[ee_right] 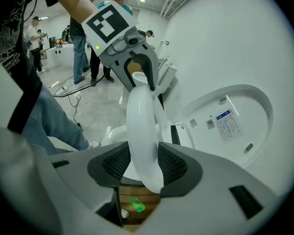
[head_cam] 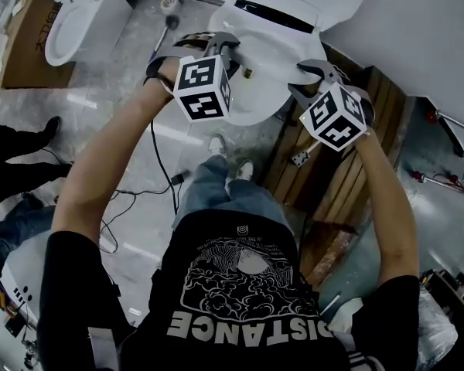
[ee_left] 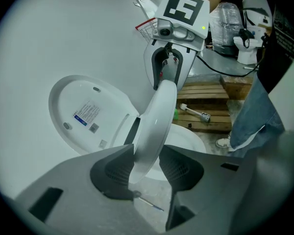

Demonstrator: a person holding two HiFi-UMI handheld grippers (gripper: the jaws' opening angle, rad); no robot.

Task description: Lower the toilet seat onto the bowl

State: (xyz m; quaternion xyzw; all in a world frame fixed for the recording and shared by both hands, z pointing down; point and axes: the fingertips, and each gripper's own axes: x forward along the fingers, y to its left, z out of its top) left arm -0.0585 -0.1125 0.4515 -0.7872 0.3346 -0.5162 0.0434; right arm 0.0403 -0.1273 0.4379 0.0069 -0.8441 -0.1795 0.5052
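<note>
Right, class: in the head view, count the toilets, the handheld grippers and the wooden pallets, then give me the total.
Toilets: 2
Grippers: 2
Wooden pallets: 1
Total: 5

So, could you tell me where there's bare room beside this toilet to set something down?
Bare floor lies left of the toilet, between it and the second toilet; cables cross it nearer the feet. The pallet on the right has open slats beyond the brush. Around the seat it's crowded: the left claw and right claw both grip it.
</note>
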